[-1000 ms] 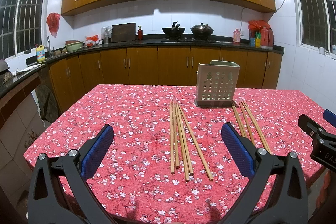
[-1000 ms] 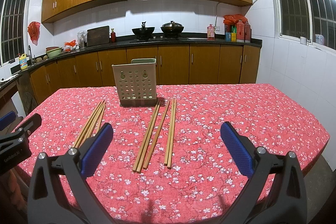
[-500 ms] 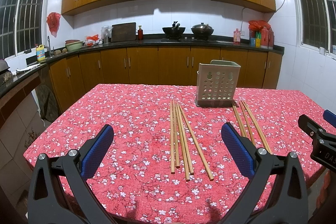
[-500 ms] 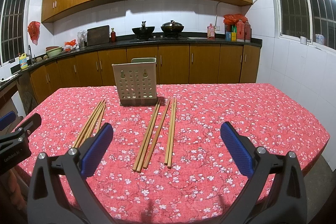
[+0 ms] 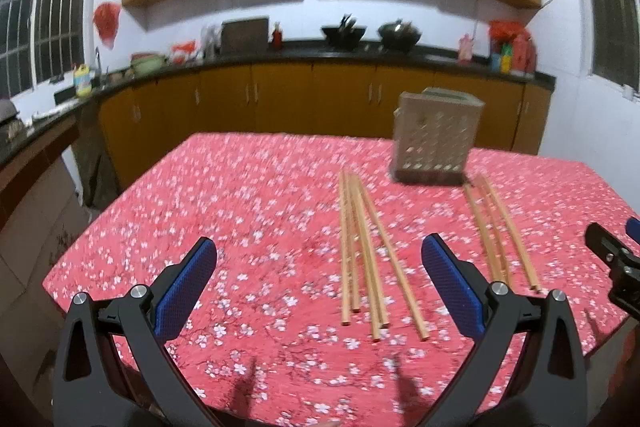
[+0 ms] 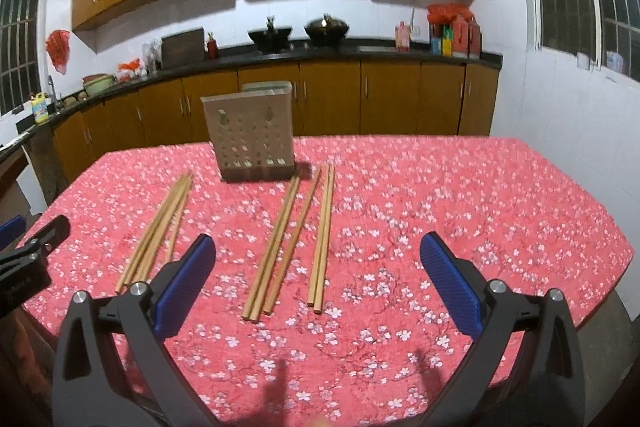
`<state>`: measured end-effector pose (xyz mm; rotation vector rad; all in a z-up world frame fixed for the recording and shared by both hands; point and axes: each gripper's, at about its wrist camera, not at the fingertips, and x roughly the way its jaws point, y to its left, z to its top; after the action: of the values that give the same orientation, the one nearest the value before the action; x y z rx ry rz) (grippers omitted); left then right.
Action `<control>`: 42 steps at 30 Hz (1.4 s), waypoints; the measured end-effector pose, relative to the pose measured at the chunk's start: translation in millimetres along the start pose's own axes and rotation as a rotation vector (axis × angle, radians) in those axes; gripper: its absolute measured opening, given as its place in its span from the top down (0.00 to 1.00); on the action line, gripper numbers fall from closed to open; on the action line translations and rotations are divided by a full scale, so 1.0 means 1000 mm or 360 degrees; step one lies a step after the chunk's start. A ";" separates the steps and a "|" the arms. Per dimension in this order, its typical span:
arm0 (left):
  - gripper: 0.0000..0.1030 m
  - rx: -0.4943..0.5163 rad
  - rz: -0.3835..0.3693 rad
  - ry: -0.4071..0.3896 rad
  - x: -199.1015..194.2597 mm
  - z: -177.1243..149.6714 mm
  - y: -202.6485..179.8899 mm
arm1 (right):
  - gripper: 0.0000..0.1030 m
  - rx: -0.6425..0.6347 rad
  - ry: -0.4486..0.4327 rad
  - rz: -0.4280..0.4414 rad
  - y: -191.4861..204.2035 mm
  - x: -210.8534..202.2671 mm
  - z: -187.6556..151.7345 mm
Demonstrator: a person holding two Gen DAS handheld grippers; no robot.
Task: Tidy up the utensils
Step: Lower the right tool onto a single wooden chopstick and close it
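On the floral tablecloth (image 6: pixel 460 195), going left to right, lie two loose bunches of chopsticks: left bunch (image 6: pixel 158 231), right bunch (image 6: pixel 294 235). None seems to be in the perforated holder (image 6: pixel 252 135) behind them, though its inside is hidden. Left gripper (image 5: pixel 320 287) and right gripper (image 6: pixel 318 285) gape wide, empty; nothing looks sorted yet.

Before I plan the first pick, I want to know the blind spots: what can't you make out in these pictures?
- Inside of the utensil holder: both views, its perforated front wall hides it.
- Left chopstick bunch: right wrist view, near ends hidden behind the right gripper finger.
- Exact chopstick count: left wrist view, motion blur and overlap.
- Left gripper: nothing held.
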<state>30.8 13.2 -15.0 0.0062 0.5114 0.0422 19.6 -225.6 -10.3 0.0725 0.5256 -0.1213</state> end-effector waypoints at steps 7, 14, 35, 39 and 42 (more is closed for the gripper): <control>0.02 -0.0015 0.0024 0.0193 0.040 0.001 0.020 | 0.23 0.0113 0.0294 0.0027 -0.017 0.058 0.003; 0.02 -0.0054 -0.0006 0.0313 0.068 0.004 0.034 | 0.51 0.0196 0.0503 0.0054 -0.026 0.114 0.006; 0.48 -0.0016 -0.0229 0.0525 0.113 0.003 0.016 | 0.79 0.0062 0.0628 -0.0104 -0.028 0.163 0.000; 0.55 -0.0011 -0.0279 0.0565 0.120 0.002 0.012 | 0.79 0.0077 0.0621 -0.0091 -0.031 0.161 0.000; 0.66 0.0022 -0.0279 0.0596 0.125 0.000 0.009 | 0.79 0.0069 0.0618 -0.0089 -0.030 0.162 0.000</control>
<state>139.4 27.0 -76.0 -0.0337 0.8850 -0.1343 154.3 -271.2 -92.9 0.1251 0.9129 -0.1745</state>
